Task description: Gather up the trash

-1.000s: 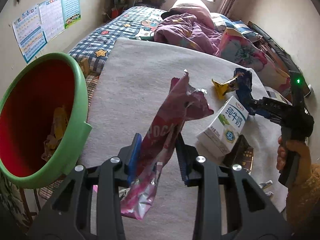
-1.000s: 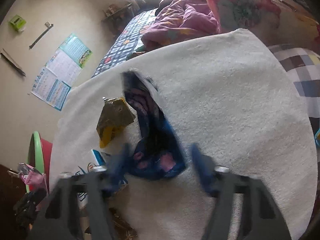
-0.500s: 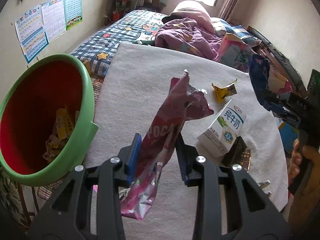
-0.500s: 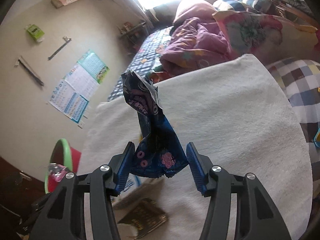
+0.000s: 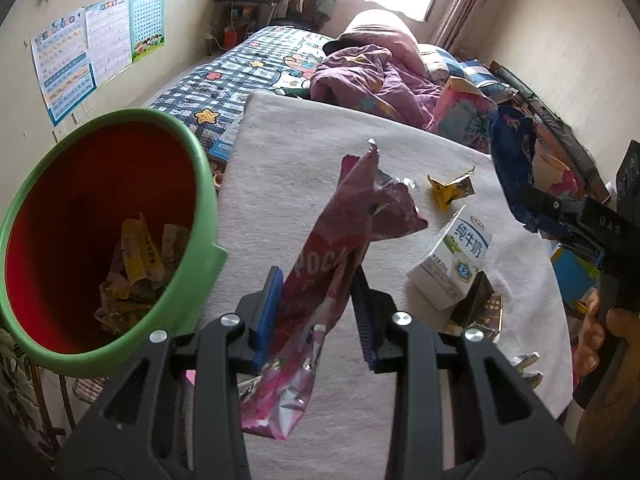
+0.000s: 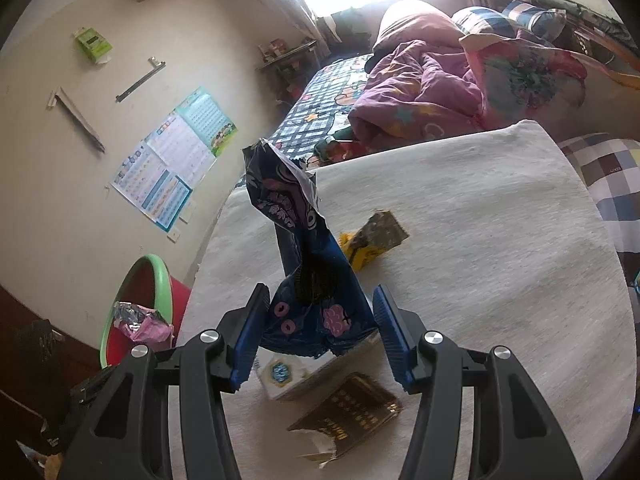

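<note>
Holding a crumpled pink foil wrapper (image 5: 332,280), your left gripper (image 5: 318,312) hangs beside the green-rimmed red bin (image 5: 192,184) for release; your right gripper (image 6: 320,332) clamps a dark blue snack bag (image 6: 308,280).

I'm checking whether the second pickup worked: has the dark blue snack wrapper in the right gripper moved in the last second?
Yes. The dark blue wrapper, shut in the right gripper, has risen off the white cloth; the yellow wrapper it lay beside stays below.

Black gripper frames, silver screws, ribbed blue fingers (image 5: 267,312); bare-skinned hand (image 5: 600,332).
</note>
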Available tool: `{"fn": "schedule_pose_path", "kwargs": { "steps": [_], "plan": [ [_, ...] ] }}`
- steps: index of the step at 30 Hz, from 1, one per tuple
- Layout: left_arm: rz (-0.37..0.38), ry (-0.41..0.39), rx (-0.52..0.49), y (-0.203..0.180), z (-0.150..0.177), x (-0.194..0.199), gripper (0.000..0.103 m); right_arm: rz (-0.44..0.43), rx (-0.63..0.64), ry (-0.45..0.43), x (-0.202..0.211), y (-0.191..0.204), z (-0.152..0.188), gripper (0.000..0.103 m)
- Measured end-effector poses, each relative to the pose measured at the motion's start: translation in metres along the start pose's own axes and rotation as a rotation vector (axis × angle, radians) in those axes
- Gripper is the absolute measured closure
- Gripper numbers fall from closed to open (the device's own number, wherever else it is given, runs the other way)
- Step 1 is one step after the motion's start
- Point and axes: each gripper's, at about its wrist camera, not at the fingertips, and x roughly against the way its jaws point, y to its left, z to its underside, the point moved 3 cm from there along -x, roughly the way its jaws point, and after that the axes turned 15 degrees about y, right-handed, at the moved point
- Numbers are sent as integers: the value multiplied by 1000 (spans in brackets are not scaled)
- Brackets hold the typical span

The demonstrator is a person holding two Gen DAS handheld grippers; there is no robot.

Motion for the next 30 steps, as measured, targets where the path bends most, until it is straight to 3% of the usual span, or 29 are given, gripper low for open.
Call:
{"fn": "schedule_pose_path", "kwargs": {
  "steps": [30],
  "plan": [
    [29,-62,36,76,-8,33,70,0,89,0,-29,89,11,50]
  ]
}}
